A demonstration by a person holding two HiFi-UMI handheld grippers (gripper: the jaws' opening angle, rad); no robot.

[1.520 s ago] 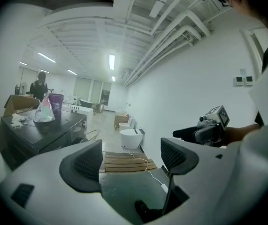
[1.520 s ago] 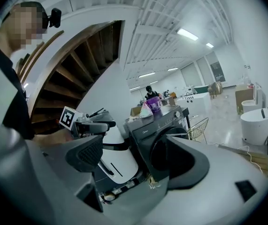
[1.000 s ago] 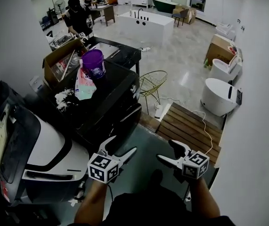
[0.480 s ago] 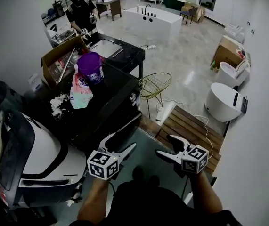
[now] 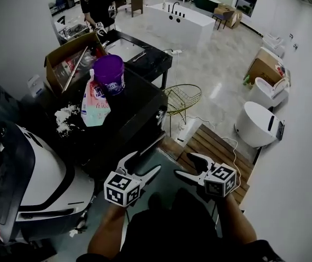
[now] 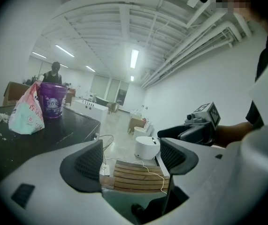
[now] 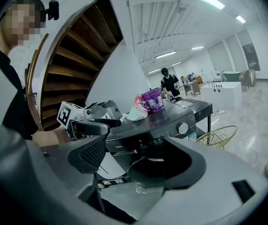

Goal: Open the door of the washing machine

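Fingers (image 6: 83,165) stand spread and empty on both.
Left gripper (image 5: 143,164) and right gripper (image 5: 184,165) point forward side by side, near the washing machine (image 5: 131,100).

Black washing machine (image 5: 136,111), purple tub (image 5: 110,74), white bathtub (image 5: 178,27).

Washing machine (image 7: 164,124) beyond wide-apart, empty jaws

Black front-loading washing machine (image 5: 139,102), upright, round door (image 7: 143,168) on its front
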